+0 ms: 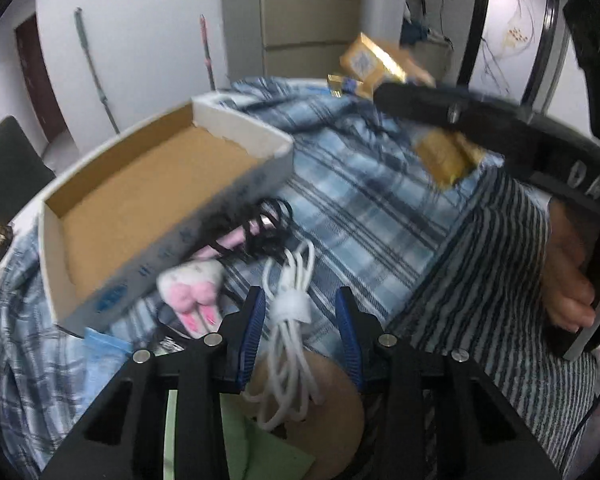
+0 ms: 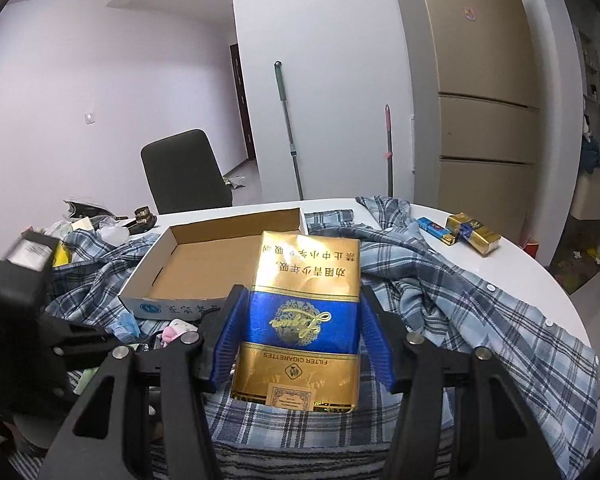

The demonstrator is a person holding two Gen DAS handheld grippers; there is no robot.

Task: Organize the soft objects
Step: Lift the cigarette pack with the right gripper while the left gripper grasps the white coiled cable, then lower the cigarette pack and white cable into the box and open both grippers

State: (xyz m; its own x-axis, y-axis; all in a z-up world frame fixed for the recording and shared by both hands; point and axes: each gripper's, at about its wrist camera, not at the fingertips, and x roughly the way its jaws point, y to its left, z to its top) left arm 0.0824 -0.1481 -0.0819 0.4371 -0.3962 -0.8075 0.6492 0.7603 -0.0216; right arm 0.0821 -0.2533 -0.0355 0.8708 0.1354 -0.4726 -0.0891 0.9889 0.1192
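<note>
A white coiled cable (image 1: pixel 289 312) with a white tie lies on the blue plaid shirt (image 1: pixel 360 216). My left gripper (image 1: pixel 300 298) points down over it with its blue pads on either side; a gap shows at the right pad. A white and pink plush bunny (image 1: pixel 196 292) lies left of it, against the open cardboard box (image 1: pixel 204 232). My right gripper (image 2: pixel 300 300) is shut on a gold and blue cigarette pack (image 2: pixel 296 320), which it holds above the shirt (image 2: pixel 440 292) near the box (image 2: pixel 204 268). The left wrist view shows that pack (image 1: pixel 448 156) at upper right.
A black cable (image 1: pixel 268 232) is tangled beside the box. A grey striped cloth (image 1: pixel 492 280) covers the near side. More gold packs (image 2: pixel 474 234) and a blue lighter (image 2: pixel 434 228) lie far right on the white table. A black chair (image 2: pixel 184 172) stands behind.
</note>
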